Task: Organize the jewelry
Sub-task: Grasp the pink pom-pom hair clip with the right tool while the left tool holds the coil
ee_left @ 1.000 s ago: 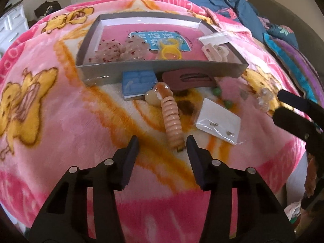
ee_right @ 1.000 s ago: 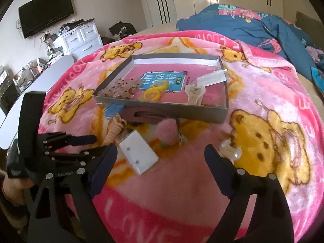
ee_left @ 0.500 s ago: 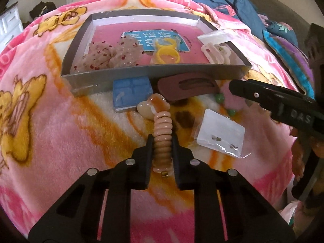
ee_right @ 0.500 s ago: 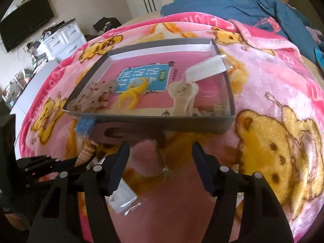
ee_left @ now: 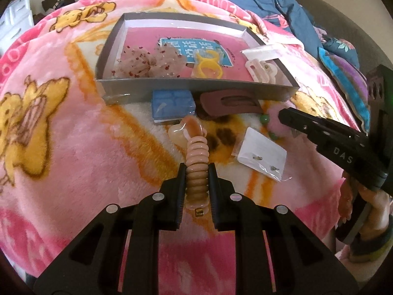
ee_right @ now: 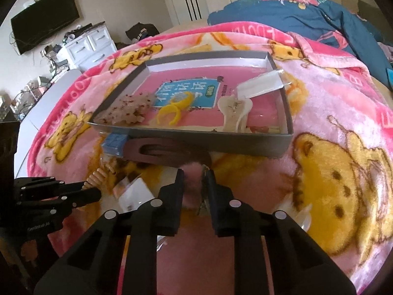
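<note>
My left gripper (ee_left: 196,169) is shut on a peach spiral hair tie (ee_left: 197,162) that lies on the pink blanket, its heart charm (ee_left: 177,134) pointing away from me. My right gripper (ee_right: 194,175) is shut on a pink pompom ornament (ee_right: 192,184) just in front of the grey tray (ee_right: 221,143); it also shows in the left wrist view (ee_left: 285,115). The tray (ee_left: 196,88) holds sheer bows (ee_left: 149,64), a yellow ring (ee_left: 208,67), a cream claw clip (ee_left: 261,70) and a white card.
In front of the tray lie a blue packet (ee_left: 172,107), a brown hair clip (ee_left: 229,103), green beads (ee_left: 265,118) and a plastic bag with earrings (ee_left: 261,157). A clear piece (ee_right: 304,216) lies to my right. A blue quilt (ee_right: 307,12) is behind.
Both grippers moved in and closed: the left on the spiral hair tie, the right forward toward the tray and shut on the pink pompom.
</note>
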Available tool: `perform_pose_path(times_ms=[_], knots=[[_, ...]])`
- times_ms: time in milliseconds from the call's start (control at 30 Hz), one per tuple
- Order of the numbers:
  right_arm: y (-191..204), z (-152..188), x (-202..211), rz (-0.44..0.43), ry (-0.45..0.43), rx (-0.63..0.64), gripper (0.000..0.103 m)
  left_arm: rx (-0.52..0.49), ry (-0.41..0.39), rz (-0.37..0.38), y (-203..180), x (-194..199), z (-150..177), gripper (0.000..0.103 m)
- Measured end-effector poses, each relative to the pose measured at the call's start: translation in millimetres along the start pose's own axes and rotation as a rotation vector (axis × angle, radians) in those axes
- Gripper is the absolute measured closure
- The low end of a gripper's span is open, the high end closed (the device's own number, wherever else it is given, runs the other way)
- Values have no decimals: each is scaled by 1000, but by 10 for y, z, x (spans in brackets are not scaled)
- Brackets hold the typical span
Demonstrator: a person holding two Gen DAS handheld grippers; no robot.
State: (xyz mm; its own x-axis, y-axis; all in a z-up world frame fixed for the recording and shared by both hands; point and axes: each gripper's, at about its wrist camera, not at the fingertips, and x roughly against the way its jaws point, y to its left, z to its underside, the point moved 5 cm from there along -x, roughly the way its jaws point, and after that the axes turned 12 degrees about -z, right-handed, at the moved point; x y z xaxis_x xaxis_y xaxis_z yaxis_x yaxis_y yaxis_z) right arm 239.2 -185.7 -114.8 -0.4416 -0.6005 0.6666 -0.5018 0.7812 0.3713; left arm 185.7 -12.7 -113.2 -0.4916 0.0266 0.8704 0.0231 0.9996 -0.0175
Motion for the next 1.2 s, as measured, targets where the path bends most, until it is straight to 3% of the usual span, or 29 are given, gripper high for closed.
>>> perform_pose_path(times_ms=[133, 733, 900, 933, 967, 1000, 1067, 1200], knots=[[114, 17, 162, -14, -25, 24, 103, -4, -15, -1, 19, 94, 15, 93], [188, 149, 702, -36, -91, 11, 103, 18, -90, 9, 125, 486, 95, 93], [180, 131, 679, -2, -76, 24, 102, 25, -105, 11, 145, 536, 92, 93], [154, 110, 620, 13, -63, 19, 101, 25, -107, 12, 149, 543, 94, 93], [140, 106, 572, 10, -50, 13, 91, 22, -111, 7, 151, 553, 99, 93], [120, 99, 502, 18, -36, 5, 72, 18, -114, 3, 148, 561, 100, 93], [63, 97, 320, 62, 3, -20, 55, 16, -121, 4, 148, 586, 99, 93], [9, 92, 51, 89, 33, -54, 55, 12, -138, 0, 157, 640, 52, 93]])
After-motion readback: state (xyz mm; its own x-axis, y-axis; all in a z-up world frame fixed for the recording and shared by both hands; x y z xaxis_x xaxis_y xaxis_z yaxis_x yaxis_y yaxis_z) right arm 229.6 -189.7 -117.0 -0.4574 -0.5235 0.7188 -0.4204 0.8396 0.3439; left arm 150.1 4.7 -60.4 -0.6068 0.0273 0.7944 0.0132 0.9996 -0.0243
